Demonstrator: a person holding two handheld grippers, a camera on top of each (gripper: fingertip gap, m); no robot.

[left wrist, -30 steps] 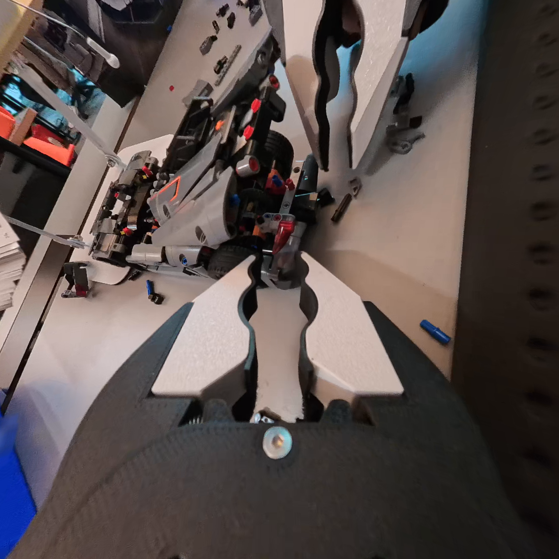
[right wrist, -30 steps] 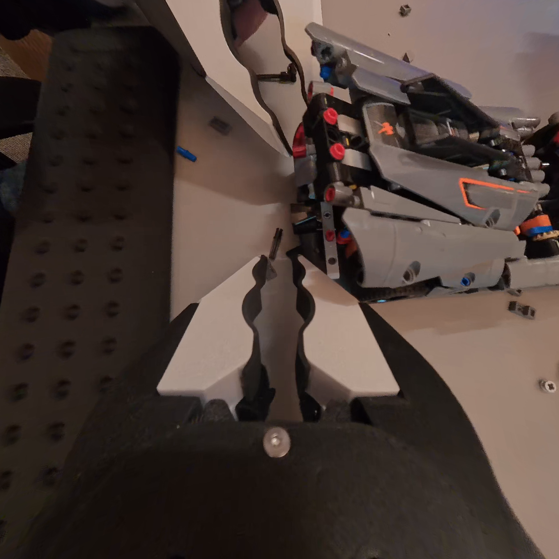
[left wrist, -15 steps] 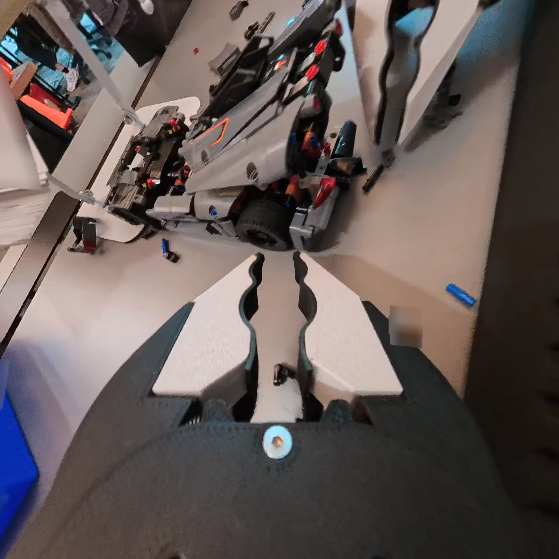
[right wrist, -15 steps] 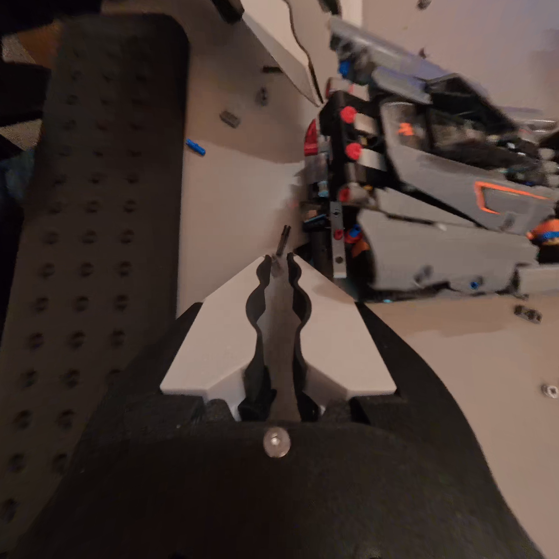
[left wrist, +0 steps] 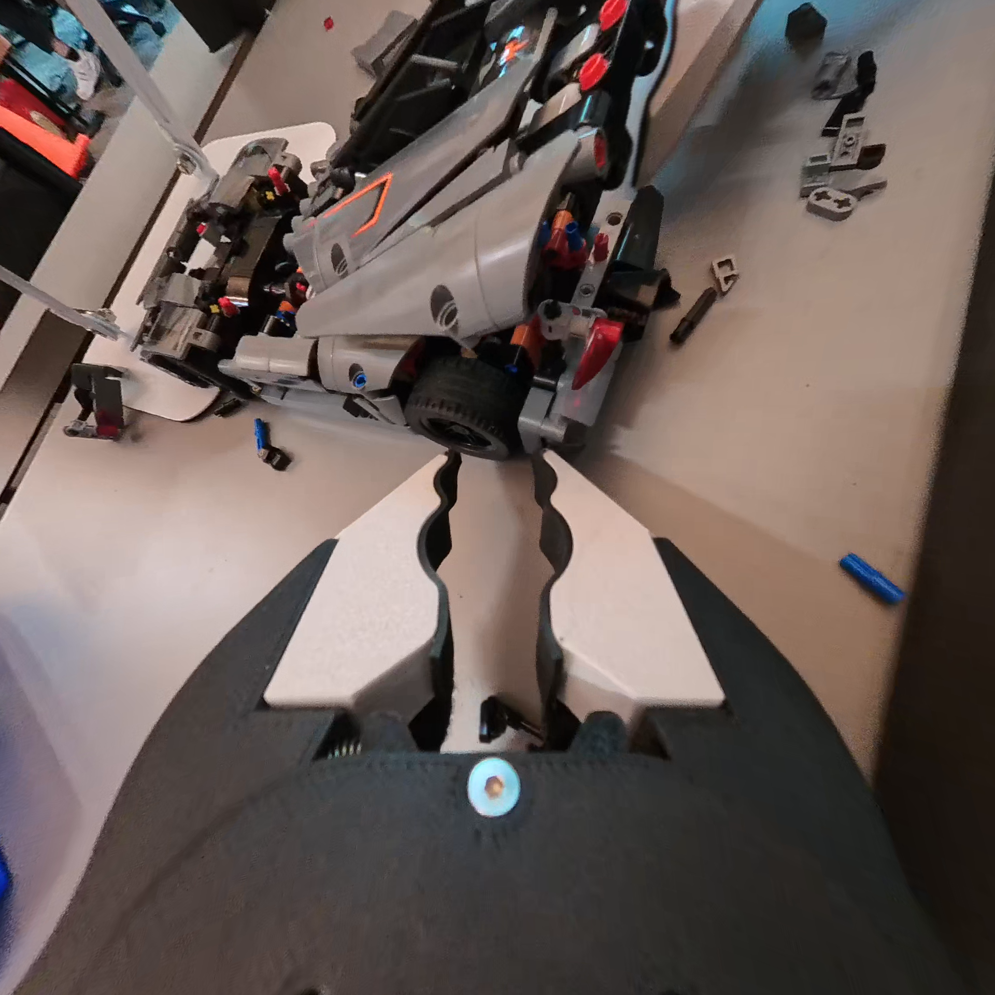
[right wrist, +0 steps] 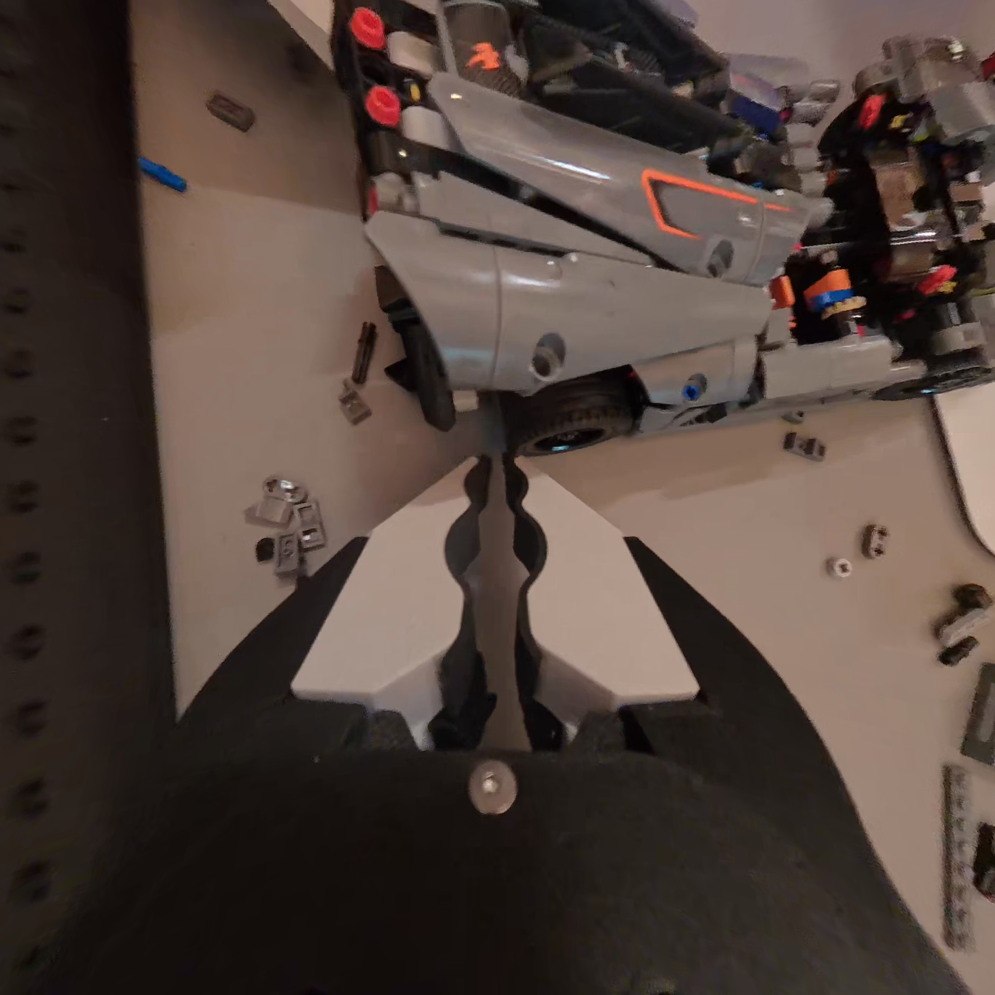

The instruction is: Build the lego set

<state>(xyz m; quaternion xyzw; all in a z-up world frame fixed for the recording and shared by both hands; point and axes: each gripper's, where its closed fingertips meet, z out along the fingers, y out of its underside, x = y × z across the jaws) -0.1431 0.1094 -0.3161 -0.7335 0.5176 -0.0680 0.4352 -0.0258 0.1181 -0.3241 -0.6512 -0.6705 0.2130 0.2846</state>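
The lego car [left wrist: 431, 258], a grey model with orange trim and red studs at its rear, lies across the upper half of both views on the pale tabletop [left wrist: 754, 431]. One black rear tyre [left wrist: 468, 409] faces the left wrist view, directly ahead of the fingertips.

Loose parts surround the model. In the left wrist view: one black pin [left wrist: 693, 322] with one small grey clip [left wrist: 724, 273] just beside it at right of the car; one cluster of grey and black pieces [left wrist: 840, 156] at upper right; one blue pin [left wrist: 871, 577] at the right edge, well apart; one blue and black connector [left wrist: 267, 447] at left; one small grey and red sub-assembly [left wrist: 97, 401] further left. One black piece [left wrist: 498, 719] lies on the tabletop, seen low between the fingers. The front of the car rests on a white board [left wrist: 177, 398].

The left hand-held gripper [left wrist: 494, 457] points at the tyre, tips close to it, jaws parted with a clear gap and holding nothing.

In the right wrist view, the right hand-held gripper [right wrist: 496, 460] points at the car's rear underside near the tyre [right wrist: 570, 420]. Its jaws stand almost together; a narrow slit remains, and nothing is seen gripped. A dark studded mat [right wrist: 64, 431] runs down the left edge. Several more small parts lie at right of this frame; their count cannot be fixed owing to blur.
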